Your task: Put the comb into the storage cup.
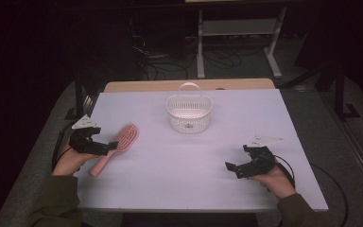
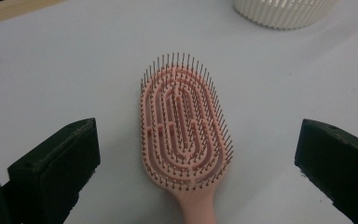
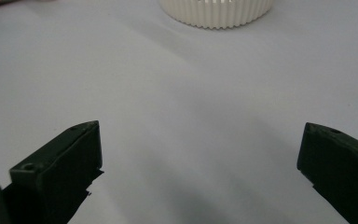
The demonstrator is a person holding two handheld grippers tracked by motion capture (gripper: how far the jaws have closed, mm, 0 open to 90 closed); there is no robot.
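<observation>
A pink hairbrush lies bristles up on the white table, left of the middle, its handle pointing toward the near left. My left gripper is open over the handle, and the brush head lies between and beyond its wide-apart jaws. A white slotted basket with an upright handle stands at the far middle; its ribbed wall is at the top of the left gripper view. My right gripper rests open at the near right, nothing between its jaws, with the basket ahead of it.
A tan board edge runs behind the table's far side. Cables and a white metal frame lie on the dark floor beyond. Bare table surface spans the stretch between the two grippers.
</observation>
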